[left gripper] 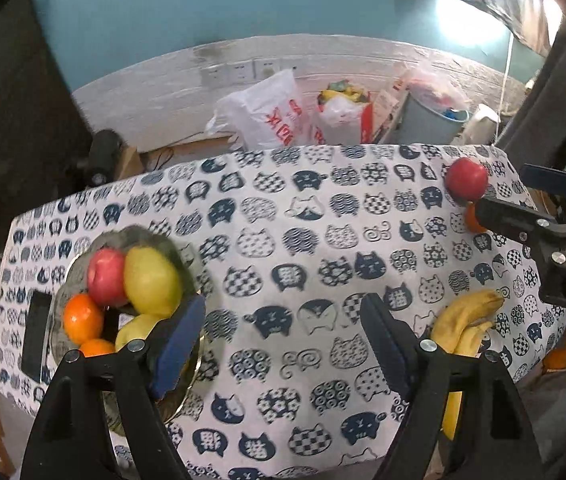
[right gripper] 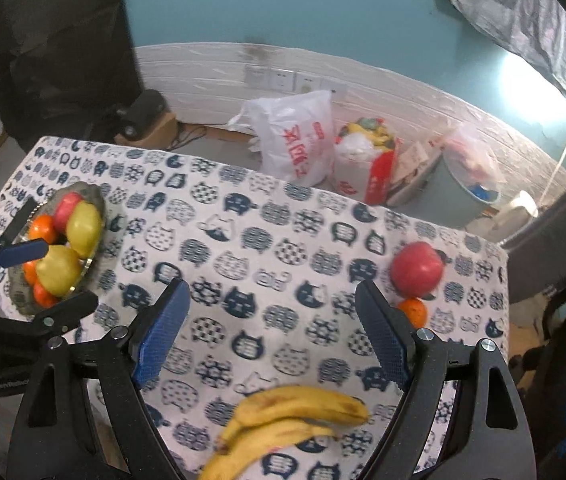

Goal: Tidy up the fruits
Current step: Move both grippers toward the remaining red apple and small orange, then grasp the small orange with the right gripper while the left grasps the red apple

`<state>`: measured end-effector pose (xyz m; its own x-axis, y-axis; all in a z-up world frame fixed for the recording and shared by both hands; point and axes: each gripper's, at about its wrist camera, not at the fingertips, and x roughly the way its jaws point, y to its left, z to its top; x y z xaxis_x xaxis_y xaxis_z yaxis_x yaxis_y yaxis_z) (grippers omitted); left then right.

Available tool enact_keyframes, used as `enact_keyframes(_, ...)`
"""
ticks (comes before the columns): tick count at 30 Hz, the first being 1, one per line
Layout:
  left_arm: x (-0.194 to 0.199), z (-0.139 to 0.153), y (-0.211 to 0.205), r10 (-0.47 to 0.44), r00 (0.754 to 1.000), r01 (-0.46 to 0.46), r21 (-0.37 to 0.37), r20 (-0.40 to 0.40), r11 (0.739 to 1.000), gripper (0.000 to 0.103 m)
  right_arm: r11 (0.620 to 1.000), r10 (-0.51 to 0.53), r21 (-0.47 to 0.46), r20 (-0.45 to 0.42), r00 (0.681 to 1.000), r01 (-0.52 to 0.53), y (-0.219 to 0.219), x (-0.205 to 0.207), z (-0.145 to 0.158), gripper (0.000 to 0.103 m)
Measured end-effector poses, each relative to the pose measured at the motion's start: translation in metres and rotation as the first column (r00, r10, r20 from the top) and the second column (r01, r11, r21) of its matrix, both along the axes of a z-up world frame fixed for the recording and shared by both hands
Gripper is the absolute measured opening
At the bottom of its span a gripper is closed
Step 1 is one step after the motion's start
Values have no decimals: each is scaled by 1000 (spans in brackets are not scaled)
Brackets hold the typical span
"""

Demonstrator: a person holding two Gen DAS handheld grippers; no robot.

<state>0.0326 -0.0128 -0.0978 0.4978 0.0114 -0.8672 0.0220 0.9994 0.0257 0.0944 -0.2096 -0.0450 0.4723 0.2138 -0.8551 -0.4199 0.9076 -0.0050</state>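
A silver fruit plate [left gripper: 83,264] [right gripper: 97,200] at the table's left holds a red apple [left gripper: 105,278], yellow-green pears [left gripper: 151,280] and oranges [left gripper: 82,318]. A red apple [left gripper: 466,179] [right gripper: 417,269] and an orange [right gripper: 414,311] lie at the far right. Two bananas [left gripper: 465,322] [right gripper: 283,420] lie at the near right. My left gripper [left gripper: 283,336] is open and empty above the cloth, just right of the plate. My right gripper [right gripper: 273,328] is open and empty above the bananas; it also shows in the left wrist view [left gripper: 523,220].
The table [left gripper: 283,240] has a cat-print cloth. A black phone [left gripper: 37,336] lies left of the plate. Behind the table, on the floor, stand plastic bags [right gripper: 299,140], a grey bin [right gripper: 467,184] and a dark speaker [right gripper: 143,114].
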Motion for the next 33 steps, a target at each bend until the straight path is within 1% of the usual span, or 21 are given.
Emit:
enact_keyframes(6,18,-3,-33,-53,999,53,18,-4,998,81,998,-59,-35,-4,998,59,-41,8,-9,84)
enact_keyframes(11,33,-6,-56,-92,996,92,30,-6,995,81,990,-127,-72,-31,991,124,-77,22,-24,84)
enact_keyframes(14,43,-11,-69,-117,993,117,37,-6,992,81,985,-163,-74,-50,985,159,-97,32,-34,84)
enact_keyframes(17,56,-18,-80,-132,991,133,60,-11,989,81,981,-185,-71,-71,980,180,-111,41,-44,84)
enact_keyframes(19,65,-23,-85,-140,990,140,53,-17,989,81,979,-195,-72,-83,977,189,-118,47,-51,84)
enact_keyframes(25,88,-38,-99,-167,986,168,51,-24,984,81,972,-231,-61,-136,963,225,-135,68,-83,84)
enact_keyframes(28,96,-48,-106,-199,980,201,65,-28,978,81,969,-248,-42,-186,951,245,-143,77,-105,84)
enact_keyframes(33,106,-70,-111,-216,974,221,68,-69,973,81,961,-276,-43,-243,930,274,-150,86,-132,84)
